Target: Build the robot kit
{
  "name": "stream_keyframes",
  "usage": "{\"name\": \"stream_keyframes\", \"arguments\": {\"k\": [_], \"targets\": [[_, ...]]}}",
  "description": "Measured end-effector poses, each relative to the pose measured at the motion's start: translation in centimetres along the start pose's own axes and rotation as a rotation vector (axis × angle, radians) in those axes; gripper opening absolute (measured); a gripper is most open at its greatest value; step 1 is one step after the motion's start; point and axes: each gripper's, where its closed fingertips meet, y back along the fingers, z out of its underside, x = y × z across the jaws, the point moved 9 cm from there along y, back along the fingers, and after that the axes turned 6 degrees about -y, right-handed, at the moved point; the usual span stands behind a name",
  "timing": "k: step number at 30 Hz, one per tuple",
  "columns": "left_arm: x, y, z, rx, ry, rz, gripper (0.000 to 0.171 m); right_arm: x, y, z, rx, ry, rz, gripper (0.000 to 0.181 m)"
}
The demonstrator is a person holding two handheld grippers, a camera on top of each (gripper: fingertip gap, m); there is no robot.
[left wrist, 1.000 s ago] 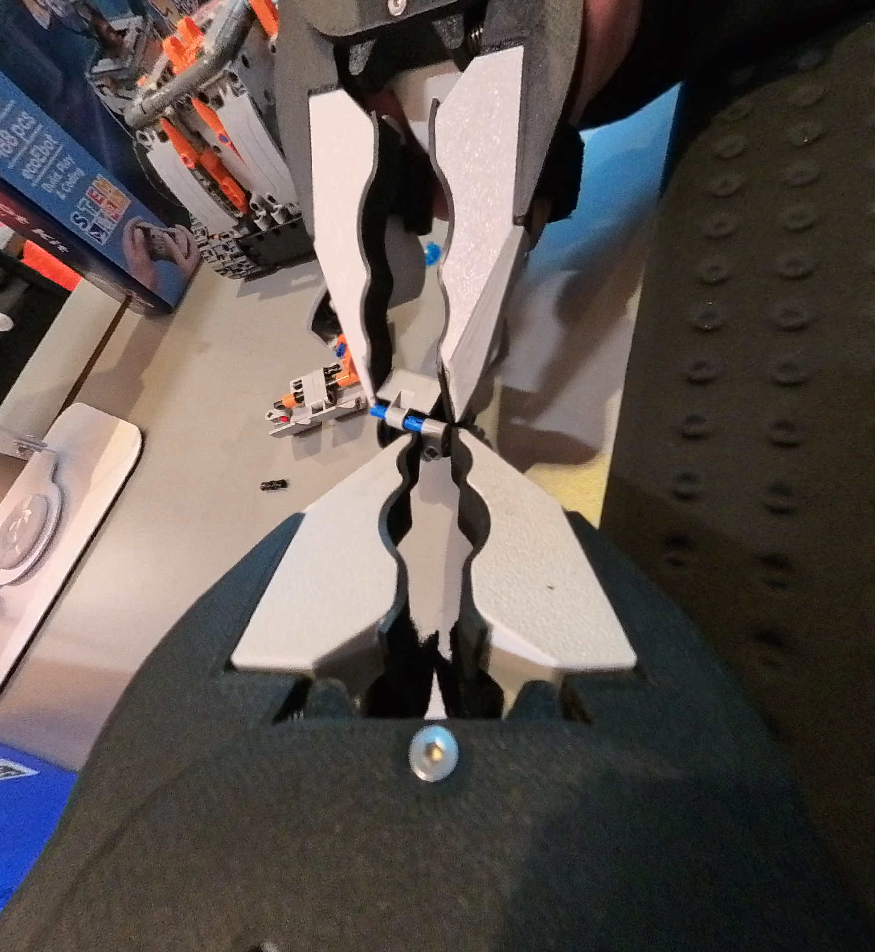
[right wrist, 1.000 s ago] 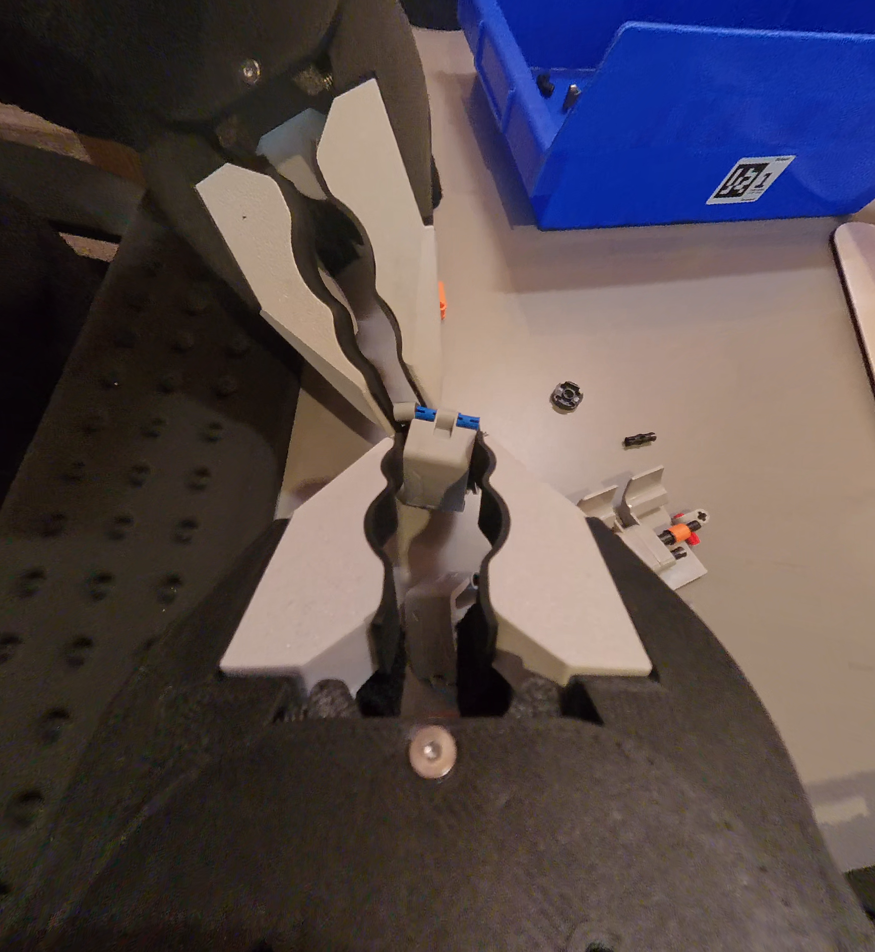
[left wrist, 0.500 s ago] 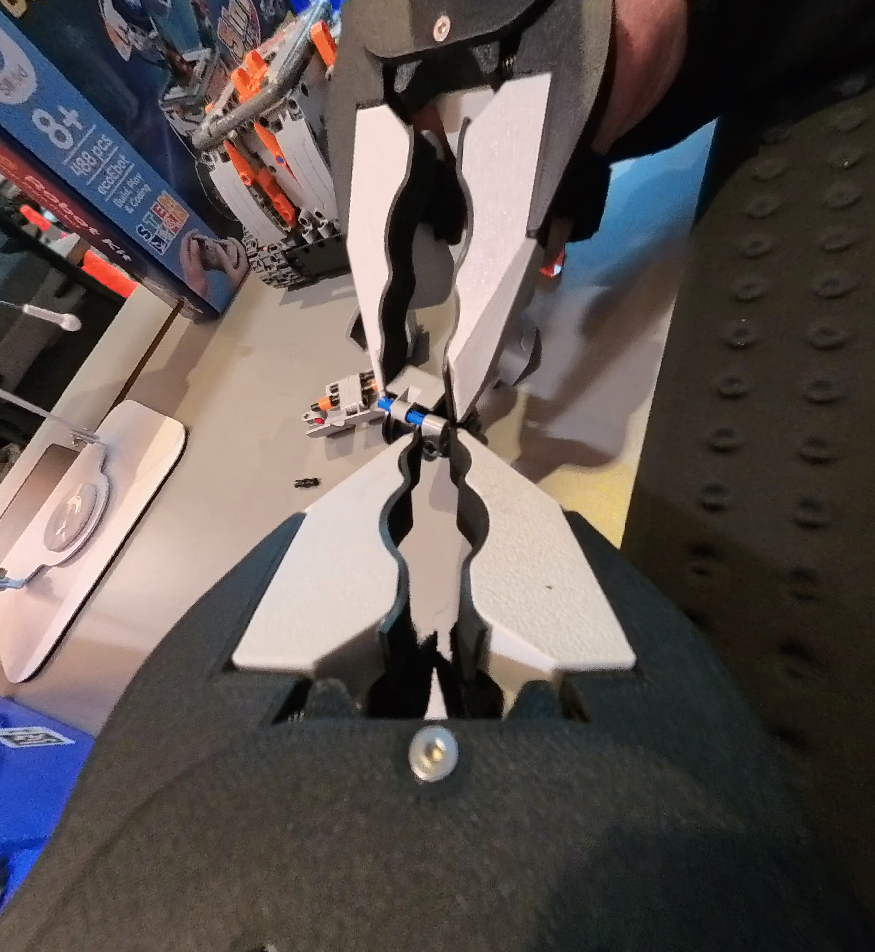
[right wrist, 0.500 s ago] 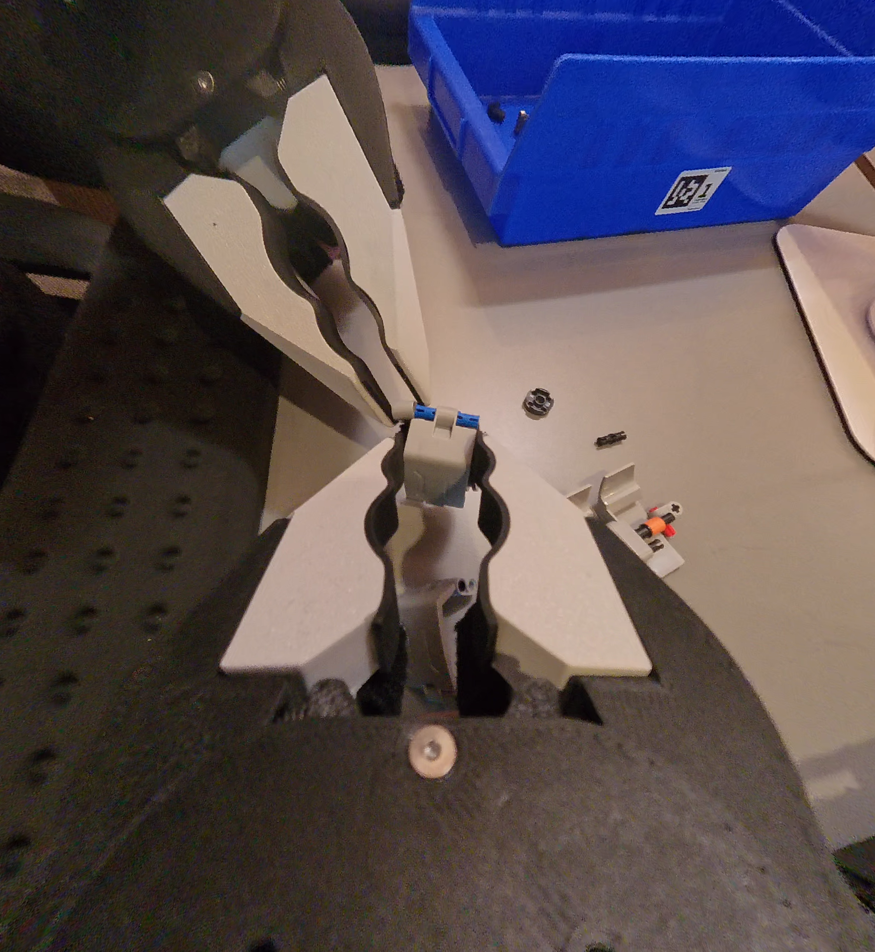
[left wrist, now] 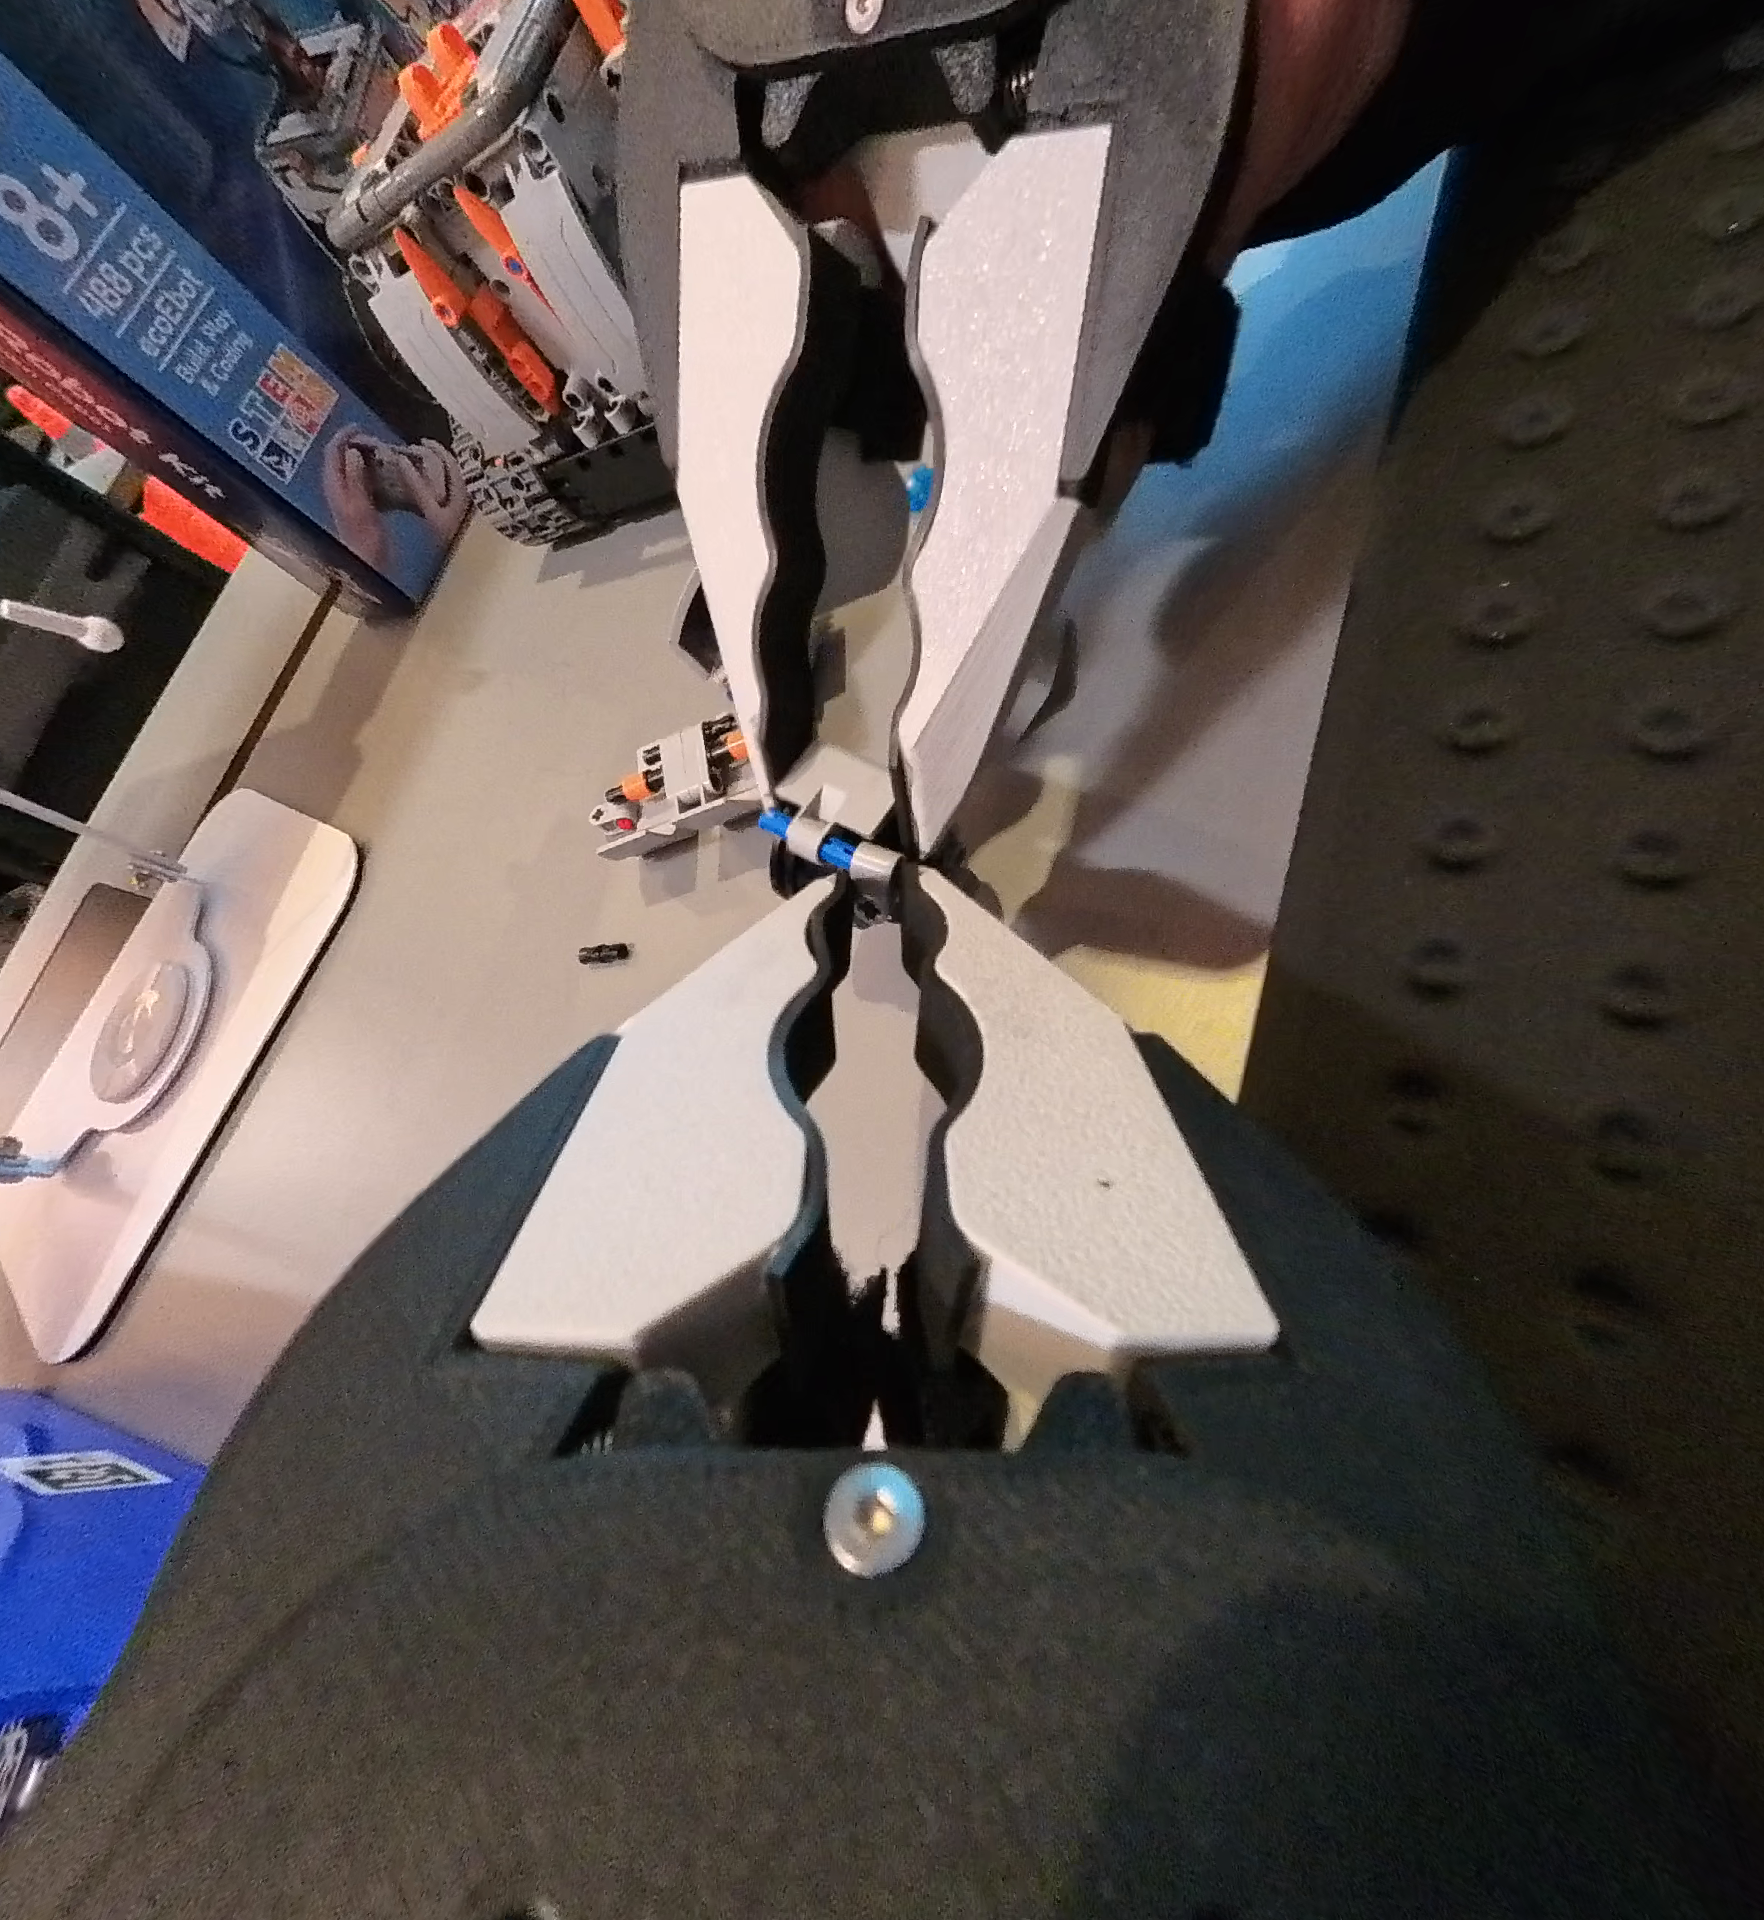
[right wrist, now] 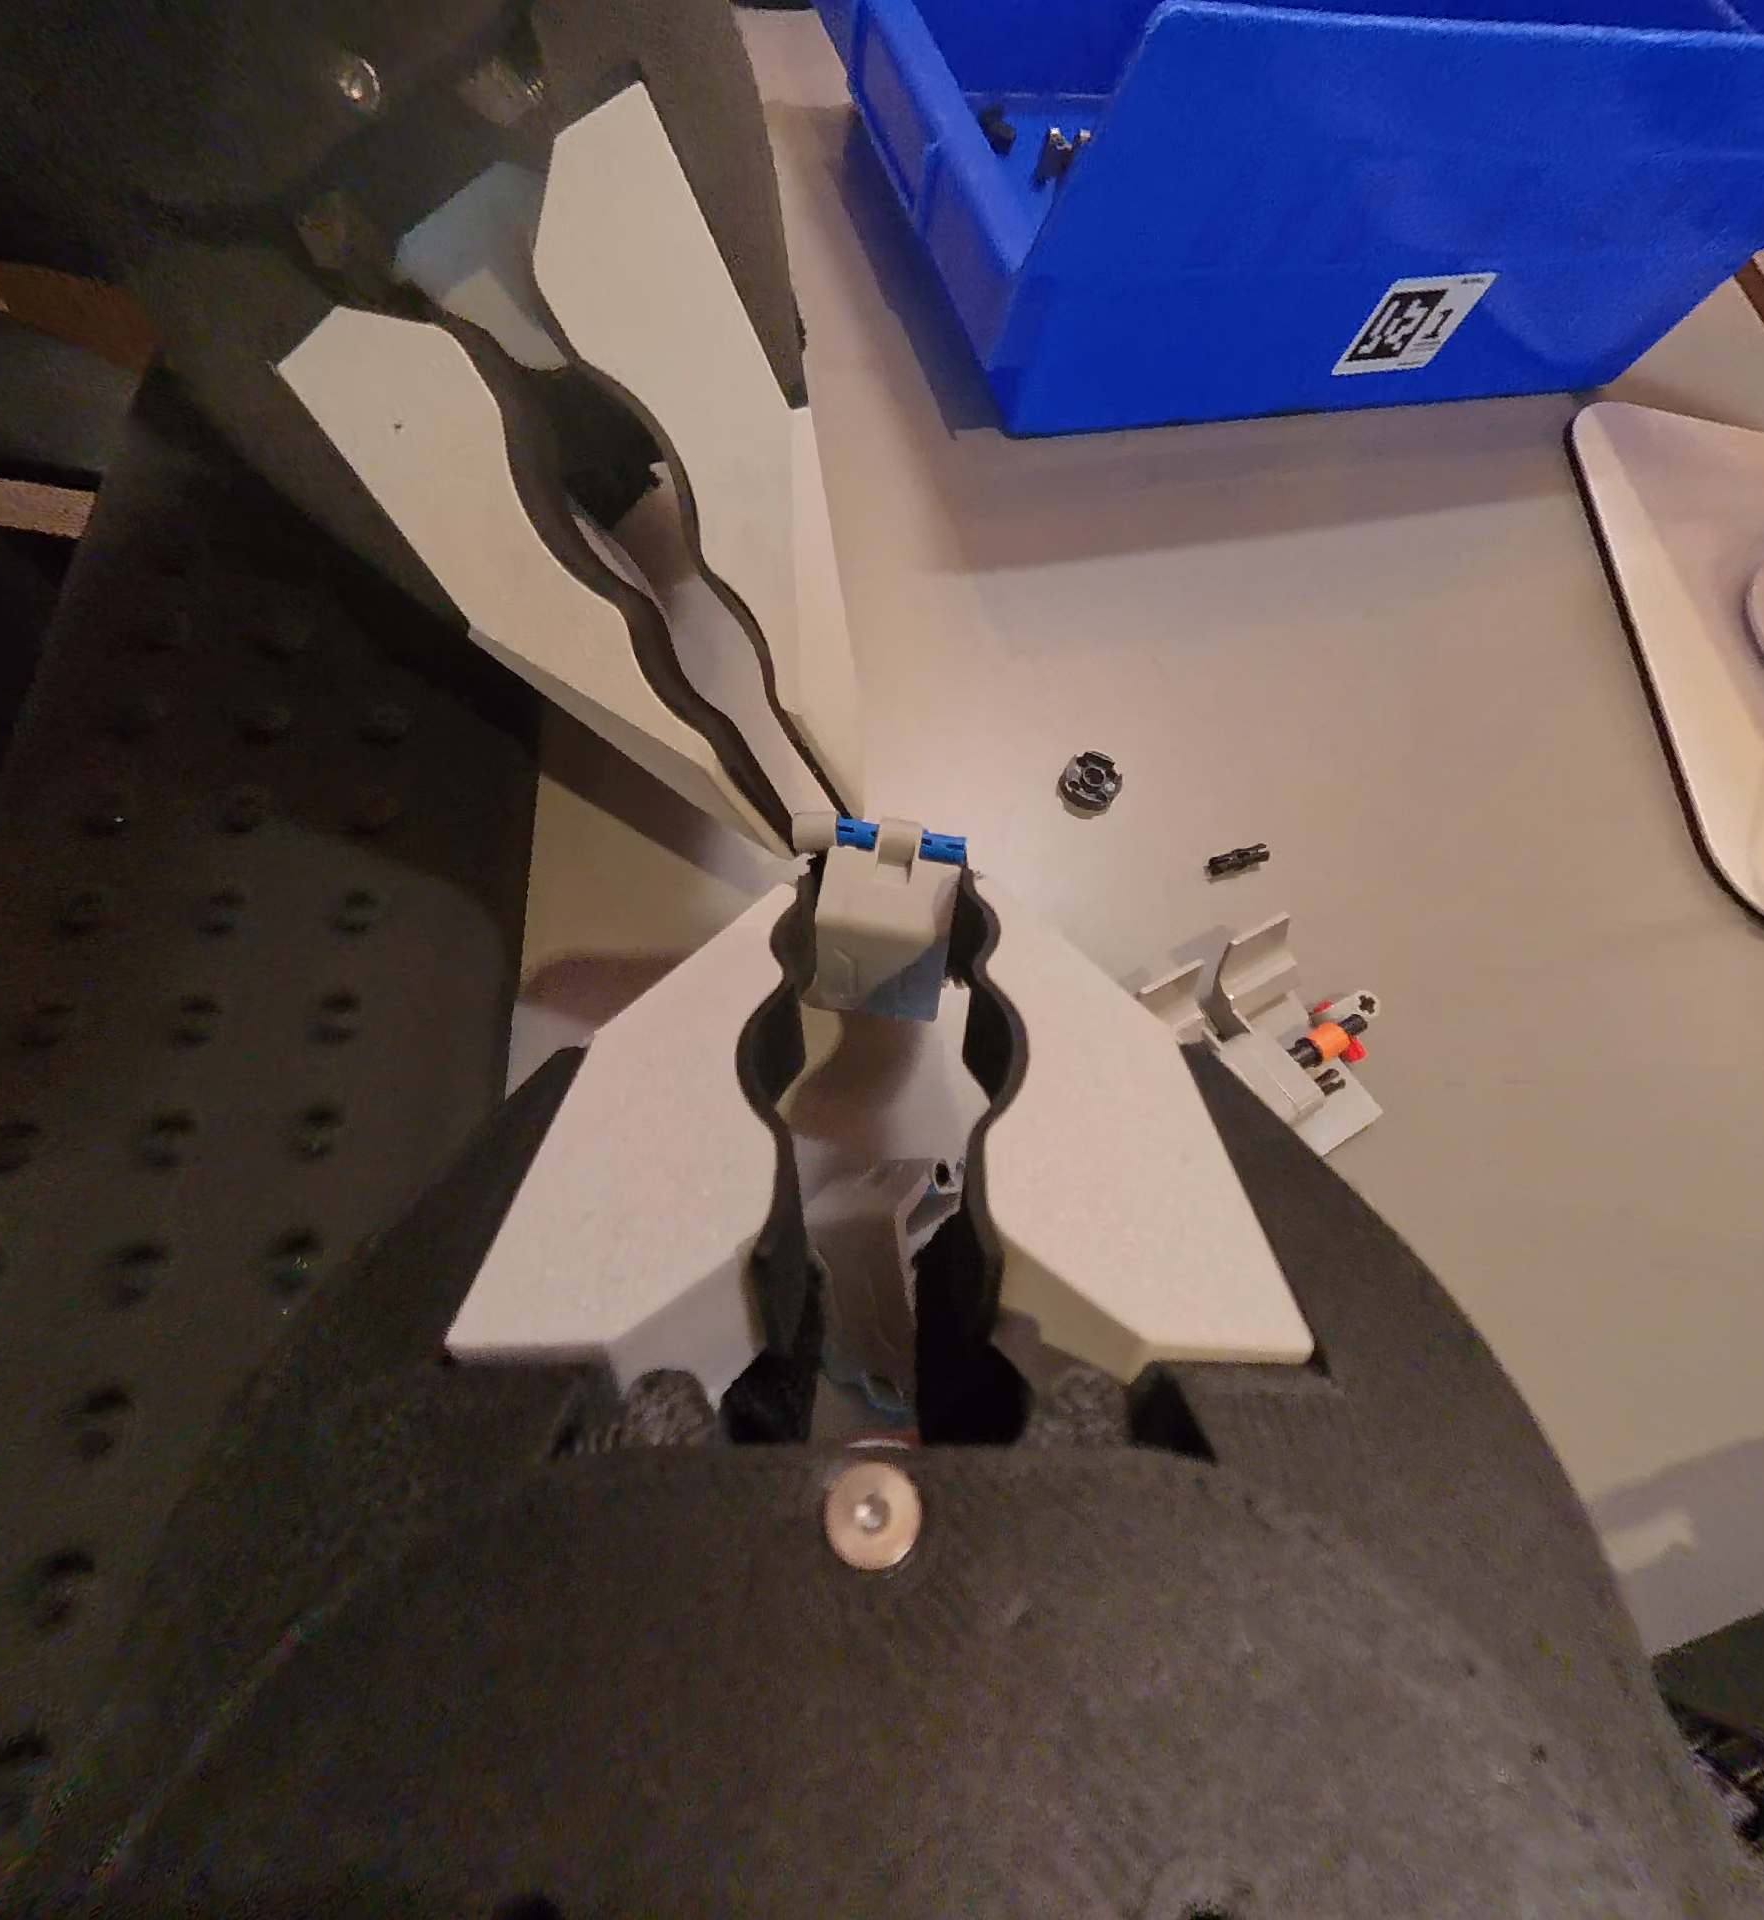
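Since the frame a second ago both views have shifted a little across the bench (right wrist: 1273, 644), while the two tongs stay tip to tip around the same small part. The left tongs (left wrist: 870, 899) are pressed nearly together, pinching the grey collar at one end of a blue pin (left wrist: 824, 847). The right tongs (right wrist: 883, 914) pinch a grey block (right wrist: 873, 935) between their tips, with the jaws a little apart. The pin runs through the top of that block. Its long axis lies crosswise to both tongs, roughly level, with its free blue end sticking out past the block. All of this is held above the bench, not resting on it.

The left view shows the right tongs (left wrist: 836, 821) coming in from above, a toy box (left wrist: 161, 312) and a built model (left wrist: 504, 312) behind. It shows the pin but barely the block.

The right view shows the block's face and the left tongs (right wrist: 805, 826) slanting in from upper left. It also shows a blue bin (right wrist: 1377, 229), a black wheel (right wrist: 1093, 779), a black peg (right wrist: 1236, 858) and a grey piece (right wrist: 1262, 1039) lying just beside the right tongs.
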Motion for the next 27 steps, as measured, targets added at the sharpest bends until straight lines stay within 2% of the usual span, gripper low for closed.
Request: {"name": "stream_keyframes", "arguments": {"k": [10,27], "targets": [[0.1,-0.1,0.1,-0.030,-0.005,0.007,0.005,-0.8,-0.3,-0.2,-0.050,0.084,0.077,0.023],[0.1,0.2,0.2,0.014,0.036,0.073,0.005,-2.0,0.0,-0.4,-0.057,0.284,0.123,0.023]]}}
